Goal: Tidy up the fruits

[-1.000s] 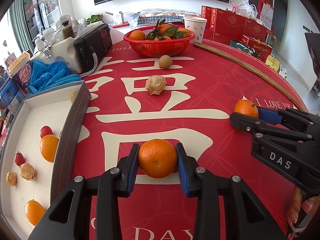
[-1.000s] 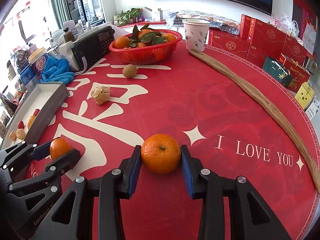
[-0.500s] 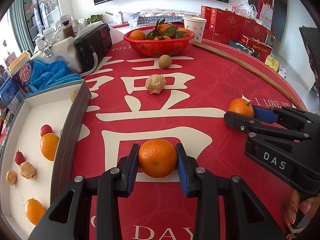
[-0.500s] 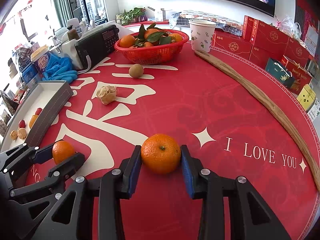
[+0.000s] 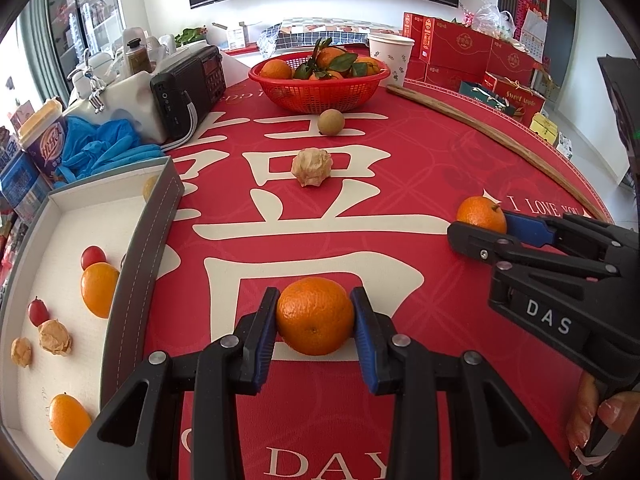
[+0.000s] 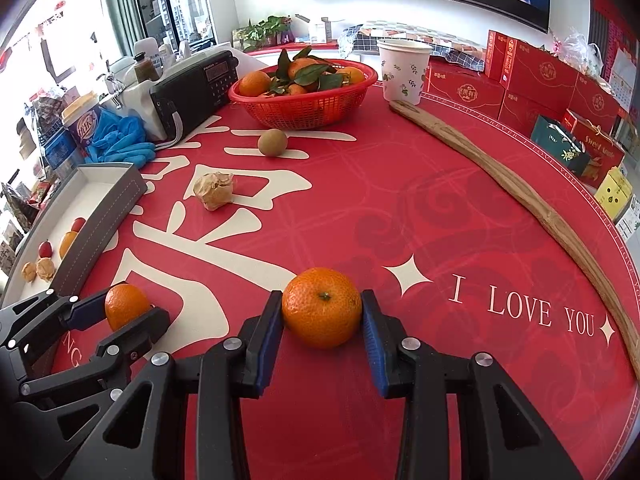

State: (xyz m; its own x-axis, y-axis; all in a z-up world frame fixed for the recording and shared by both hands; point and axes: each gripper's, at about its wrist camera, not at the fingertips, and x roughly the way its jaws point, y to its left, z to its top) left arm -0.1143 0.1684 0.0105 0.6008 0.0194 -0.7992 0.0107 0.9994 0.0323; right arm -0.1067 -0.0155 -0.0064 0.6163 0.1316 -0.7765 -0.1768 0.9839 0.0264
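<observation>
Roughly halfway, it seems. Oranges and small red fruits are already laid in the white tray (image 5: 36,360). One mandarin (image 5: 315,315) is clamped by the left gripper (image 5: 315,320), another mandarin (image 6: 322,306) by the right gripper (image 6: 322,312), both sitting on the red tablecloth (image 6: 400,220). A kiwi (image 6: 272,142) is left loose.

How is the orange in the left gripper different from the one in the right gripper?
The left gripper's orange shows its smooth blossom end and sits on a white character; the right gripper's orange shows a green stem nub and sits on plain red cloth. Both are round, orange, and rest on the table between blue-padded fingers.
</observation>
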